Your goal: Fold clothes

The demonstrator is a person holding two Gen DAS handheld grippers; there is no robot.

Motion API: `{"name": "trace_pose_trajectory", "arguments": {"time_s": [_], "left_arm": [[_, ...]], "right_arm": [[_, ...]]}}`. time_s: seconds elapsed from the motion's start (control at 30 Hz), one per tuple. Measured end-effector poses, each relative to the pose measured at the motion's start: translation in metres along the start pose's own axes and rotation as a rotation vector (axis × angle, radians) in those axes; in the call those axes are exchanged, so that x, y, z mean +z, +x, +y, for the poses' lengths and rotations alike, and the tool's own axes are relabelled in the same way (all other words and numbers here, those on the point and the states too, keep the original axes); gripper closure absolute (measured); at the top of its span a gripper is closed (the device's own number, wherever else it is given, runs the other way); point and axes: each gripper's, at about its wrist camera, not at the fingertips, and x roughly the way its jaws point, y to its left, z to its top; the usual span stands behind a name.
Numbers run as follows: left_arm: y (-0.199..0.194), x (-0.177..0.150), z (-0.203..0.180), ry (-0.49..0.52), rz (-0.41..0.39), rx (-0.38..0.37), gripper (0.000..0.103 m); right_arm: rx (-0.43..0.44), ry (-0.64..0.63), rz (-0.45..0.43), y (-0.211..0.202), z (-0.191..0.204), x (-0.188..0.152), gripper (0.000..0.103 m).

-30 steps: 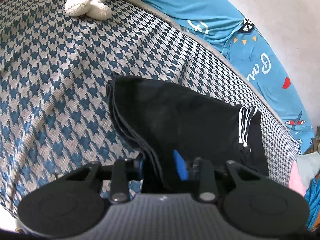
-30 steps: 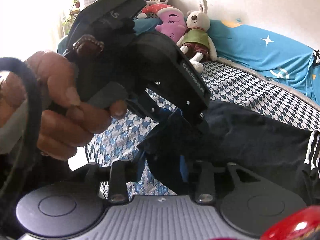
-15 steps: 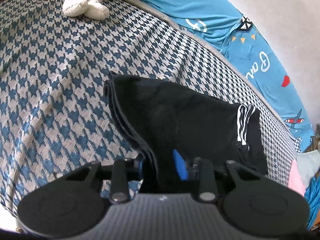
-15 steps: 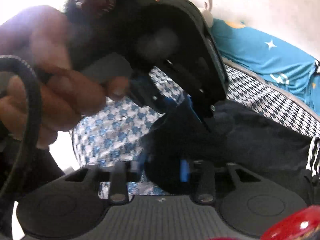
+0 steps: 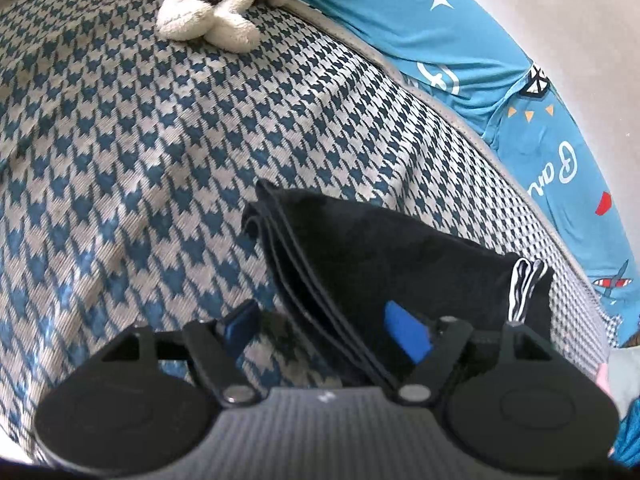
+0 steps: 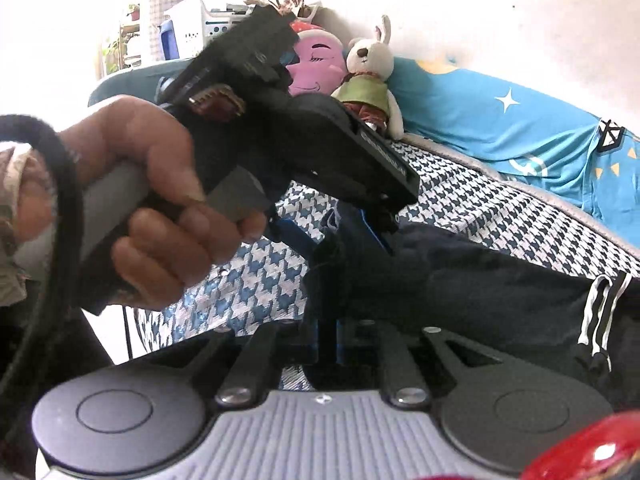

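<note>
Folded black garment (image 5: 384,252): left gripper (image 5: 326,326) just opened astride its edge, right gripper (image 6: 328,344) apparently pinching it.

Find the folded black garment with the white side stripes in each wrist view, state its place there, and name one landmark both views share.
Left wrist view: the black garment lies lower centre-right on the houndstooth bedspread, its stacked edge between the open left claw fingers.
Right wrist view: it fills the lower right, one corner pinched in the shut right claw.
Shared landmark: the plush rabbit beside the blue sheet, top left in the left view, upper centre in the right.
</note>
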Motion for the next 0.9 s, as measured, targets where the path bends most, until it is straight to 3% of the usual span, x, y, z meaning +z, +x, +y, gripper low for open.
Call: {"name": "trace_pose_trajectory", "arguments": {"time_s": [0.17,0.33,0.4,0.47,0.7,0.9], "left_arm": [[0.006,0.007,0.001,-0.019,-0.017,0.003,0.037],[0.014,0.013,0.000,-0.028,-0.029,0.017,0.068],[0.017,0.014,-0.001,-0.042,-0.021,0.004,0.090],[0.016,0.012,-0.007,-0.043,-0.037,0.000,0.095],[-0.004,0.012,-0.060,0.075,-0.165,-0.004,0.096],[-0.006,0.006,-0.122,0.197,-0.220,-0.045,0.096]], "right_arm": [[-0.006,0.010,-0.007,-0.010,0.001,-0.005,0.093],[-0.012,0.019,-0.009,-0.016,-0.002,-0.004,0.093],[-0.020,0.027,-0.011,-0.017,-0.006,-0.004,0.093],[-0.032,0.038,-0.017,-0.018,-0.009,-0.004,0.093],[-0.112,0.114,-0.061,-0.041,-0.037,-0.002,0.093],[-0.221,0.195,-0.108,-0.070,-0.070,-0.007,0.093]]}}
